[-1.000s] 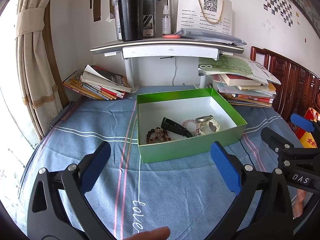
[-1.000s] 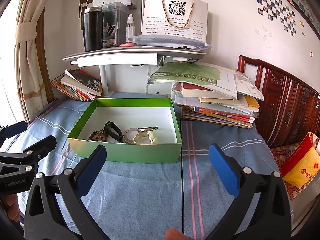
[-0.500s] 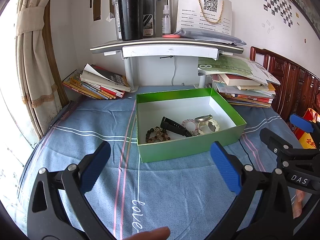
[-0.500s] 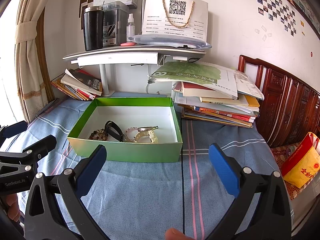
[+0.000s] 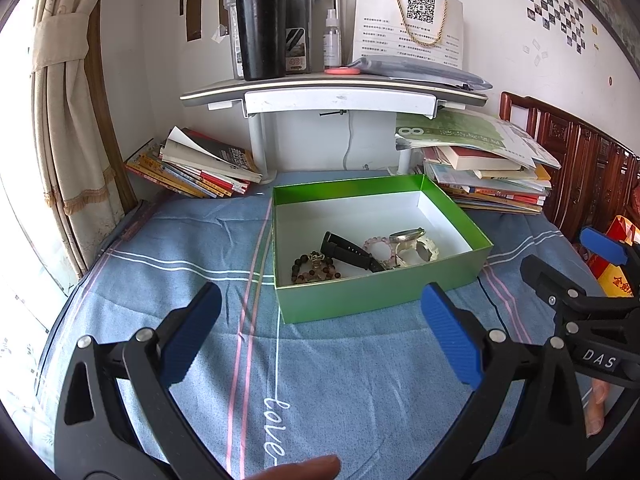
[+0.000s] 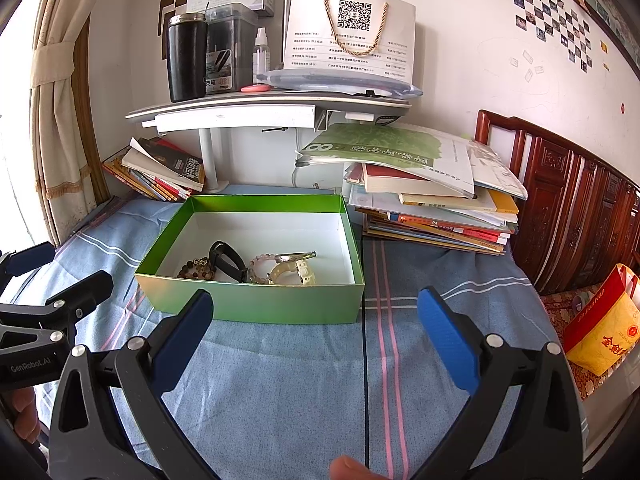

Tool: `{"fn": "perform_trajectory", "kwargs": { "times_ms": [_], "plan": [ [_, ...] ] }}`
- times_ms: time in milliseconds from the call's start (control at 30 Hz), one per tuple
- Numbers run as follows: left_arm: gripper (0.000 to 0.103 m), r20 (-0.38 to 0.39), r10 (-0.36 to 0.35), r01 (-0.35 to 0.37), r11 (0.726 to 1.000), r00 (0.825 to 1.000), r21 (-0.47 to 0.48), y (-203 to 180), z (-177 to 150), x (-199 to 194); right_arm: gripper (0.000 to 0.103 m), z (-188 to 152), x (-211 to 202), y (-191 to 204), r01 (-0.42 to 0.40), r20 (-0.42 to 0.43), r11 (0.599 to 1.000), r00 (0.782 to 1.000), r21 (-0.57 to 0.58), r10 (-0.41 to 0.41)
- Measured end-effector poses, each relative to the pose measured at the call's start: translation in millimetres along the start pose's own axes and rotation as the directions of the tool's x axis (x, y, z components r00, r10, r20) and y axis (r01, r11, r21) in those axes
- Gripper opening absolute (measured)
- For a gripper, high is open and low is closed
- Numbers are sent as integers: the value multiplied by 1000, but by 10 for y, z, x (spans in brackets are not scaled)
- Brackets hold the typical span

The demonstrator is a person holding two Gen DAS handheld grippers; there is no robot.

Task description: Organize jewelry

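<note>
Blue striped bedsheet (image 5: pixel 320 360) is covering the bed before us, with stacks of books (image 6: pixel 432 216) lying behind. We are holding our left gripper (image 5: pixel 320 328) and right gripper (image 6: pixel 316 330) above the sheet, each with blue-padded fingers spread wide apart, gripping nothing. Just beyond them an open green cardboard box (image 5: pixel 380 296) is sitting on the sheet, holding a dark brown bead bracelet (image 5: pixel 314 270), a black strap watch (image 5: pixel 348 250), a pink bead bracelet (image 5: pixel 378 246) and a cream-coloured wristwatch (image 6: pixel 294 266), bunched together near its front wall.

Green box (image 5: pixel 384 300), blue striped bedsheet (image 5: pixel 160 264), black watch strap (image 5: pixel 348 249), dark brown bead bracelet (image 5: pixel 310 270)
</note>
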State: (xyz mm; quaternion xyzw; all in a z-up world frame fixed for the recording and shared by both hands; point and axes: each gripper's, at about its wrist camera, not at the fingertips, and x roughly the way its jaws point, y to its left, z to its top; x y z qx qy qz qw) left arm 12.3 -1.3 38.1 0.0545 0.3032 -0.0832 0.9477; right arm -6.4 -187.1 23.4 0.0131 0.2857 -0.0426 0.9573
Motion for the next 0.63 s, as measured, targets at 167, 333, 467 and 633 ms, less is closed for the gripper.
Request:
{"fn": "perform_trajectory", "kwargs": {
  "times_ms": [167, 333, 467, 633],
  "plan": [
    [99, 0, 22, -22, 1000, 1000, -3, -5, -19, -1, 100, -7, -2, 0, 1, -4, 1000, 1000, 2, -1],
    [99, -1, 17, -17, 1000, 1000, -11, 9, -24, 3, 100, -14, 5, -6, -1, -6, 1000, 1000, 1, 1],
    [99, -5, 6, -6, 1000, 1000, -1, -1, -27, 11, 100, -14, 7, 3, 0, -6, 1000, 1000, 1, 0],
    [99, -8, 2, -2, 1000, 1000, 2, -21, -26, 15, 100, -14, 7, 1, 0, -6, 1000, 1000, 3, 0]
  ]
}}
